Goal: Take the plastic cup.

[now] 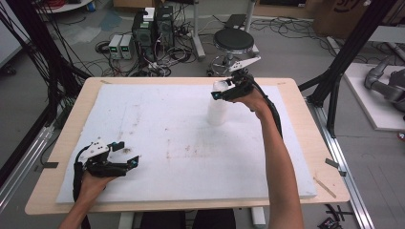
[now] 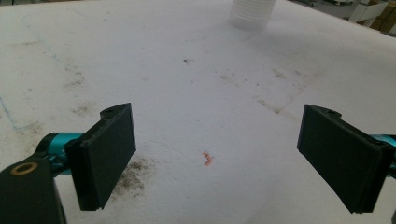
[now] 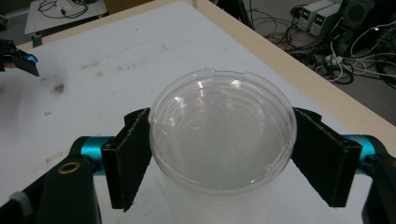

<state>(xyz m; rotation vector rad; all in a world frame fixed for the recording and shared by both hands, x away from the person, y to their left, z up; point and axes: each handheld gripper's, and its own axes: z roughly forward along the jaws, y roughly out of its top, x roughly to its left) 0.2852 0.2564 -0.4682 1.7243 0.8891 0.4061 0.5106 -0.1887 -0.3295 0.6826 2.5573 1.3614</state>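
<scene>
Right gripper view looks down over a stack of clear plastic cups (image 3: 223, 135) standing upright on the white foam pad (image 3: 93, 74) that covers the counter (image 3: 299, 79). The right claw (image 3: 223, 156) has its two black pads set against opposite sides of the top cup just under its rim, one at each flank, so it is pinching the stack near the top; gripping there, rather than lower down, probably suits lifting off the top cup or carrying the whole stack without tipping it.

From the high view the stack (image 1: 218, 105) stands toward the far right part of the pad, well apart from the left claw (image 1: 125, 153). The right claw (image 1: 224, 93) reaches it from the side with the hand held level, which keeps the cups upright.

In the left gripper view the left claw (image 2: 217, 158) is spread wide with nothing between its pads, low over bare, stained foam near the front left. It seems parked there to stay out of the way, or to be ready to steady the stack (image 2: 251, 13) that stands far ahead of it.
</scene>
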